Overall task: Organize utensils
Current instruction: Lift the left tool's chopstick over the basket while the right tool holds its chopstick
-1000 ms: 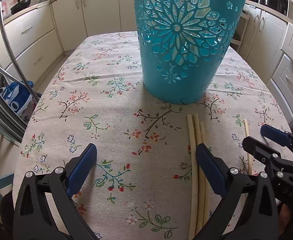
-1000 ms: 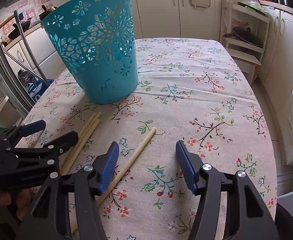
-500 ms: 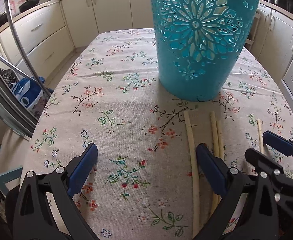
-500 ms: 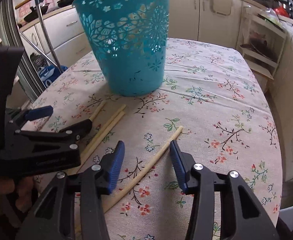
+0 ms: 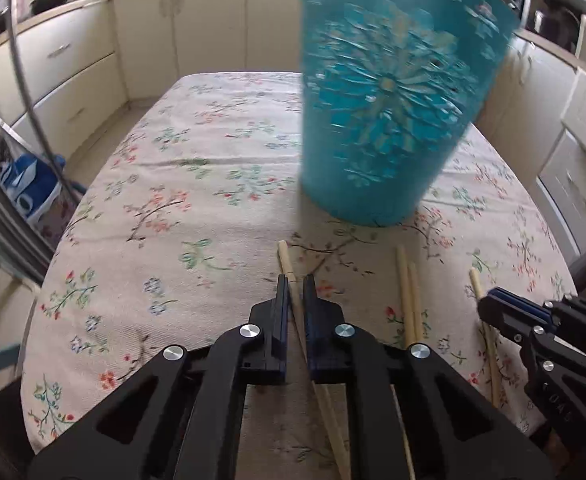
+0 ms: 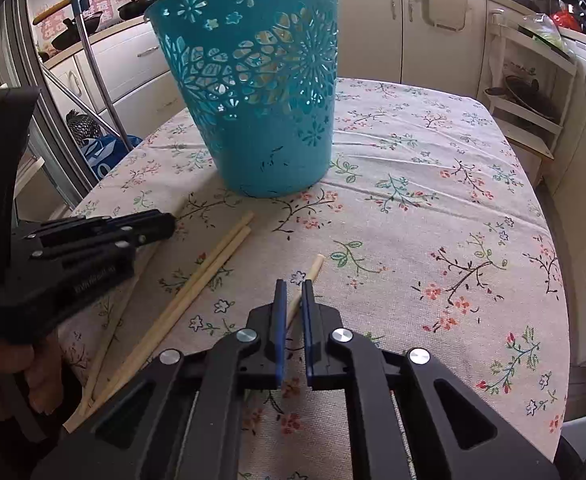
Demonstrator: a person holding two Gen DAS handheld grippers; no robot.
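Chopsticks of pale, smooth wood lie on the near half of the table (image 6: 433,184), which is covered by a cream, coarse-woven cloth printed with small flowers and twigs. The left gripper (image 5: 295,280) has its blue-padded black jaws drawn in narrow on one chopstick (image 5: 289,268), the rounded end sticking out past the fingertips toward the far edge. The right gripper (image 6: 294,285) is likewise closed tight on another chopstick (image 6: 315,268), which runs slantwise between its pads with its blunt end pointing ahead. Between the two grippers, a pair of chopsticks (image 6: 217,260) lies side by side, touching along its length, on the cloth. Beyond them, toward the middle of the table, stands a teal plastic basket (image 6: 261,92), round and tapering to a narrower base, its wall pierced with flower and petal cut-outs. It stands upright on the cloth; what is inside cannot be made out from here, apart from a pale tip just showing over the rim at the far left. A hand (image 6: 17,376) grips the left tool's black handle near the table's near left edge.
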